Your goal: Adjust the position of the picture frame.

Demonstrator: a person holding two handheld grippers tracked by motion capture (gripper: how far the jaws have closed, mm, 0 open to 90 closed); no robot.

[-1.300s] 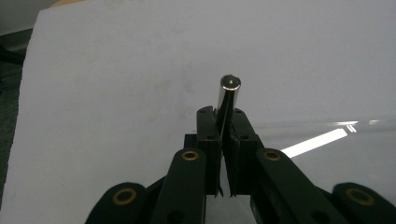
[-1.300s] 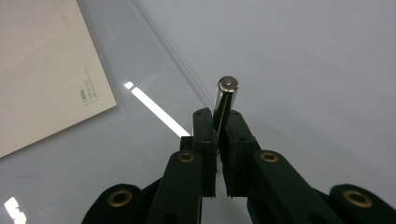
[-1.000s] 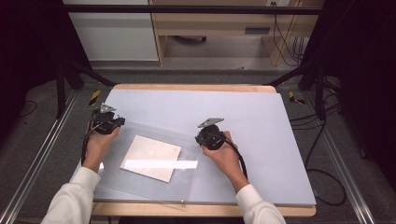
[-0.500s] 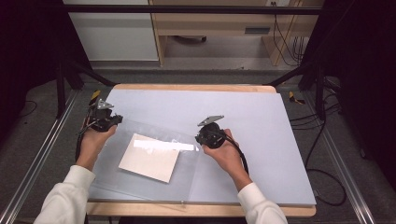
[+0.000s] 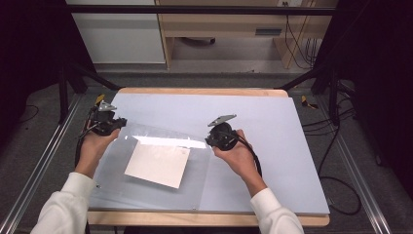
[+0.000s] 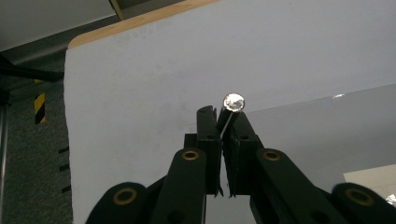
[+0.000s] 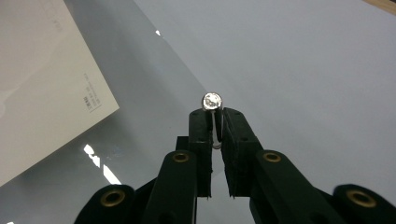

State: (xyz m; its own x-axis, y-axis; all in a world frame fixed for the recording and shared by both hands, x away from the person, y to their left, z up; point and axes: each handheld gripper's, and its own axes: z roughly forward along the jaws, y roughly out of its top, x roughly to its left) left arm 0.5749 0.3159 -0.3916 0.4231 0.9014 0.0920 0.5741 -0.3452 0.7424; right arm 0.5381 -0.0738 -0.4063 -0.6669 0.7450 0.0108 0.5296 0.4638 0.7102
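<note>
In the high view, at the middle left of the frame: the left gripper (image 5: 117,122), held in the left hand (image 5: 92,145), white sleeve at the lower left corner. Right of centre: the right gripper (image 5: 210,139), held in the right hand (image 5: 239,157), with a black cable running back along the wrist.

Between them, spread over the lower left part of the pale grey mat (image 5: 277,126): a clear sheet (image 5: 146,194), with a bright strip of glare along its far edge. In the middle of the sheet area: a white paper (image 5: 158,165), turned a little askew. Not possible to tell whether above or below the sheet.

In the left gripper view, bottom centre: the left gripper (image 6: 223,125), jaws clenched on the corner of the clear sheet (image 6: 327,135), almost no gap between them. Just above the jaw tips: a round silver stud (image 6: 233,101) at this corner. At the lower right edge: a corner of the white paper (image 6: 373,179). Along the top left: the wooden table (image 6: 140,21) edge beyond the mat.

In the right gripper view, bottom centre: the right gripper (image 7: 215,125), jaws likewise clamped on the other far corner of the clear sheet (image 7: 154,121), the thin edge visible between them. Above the tips: a second round silver stud (image 7: 211,100). At the upper left: the white paper (image 7: 42,84), with small print near its edge, too small to read.
</note>
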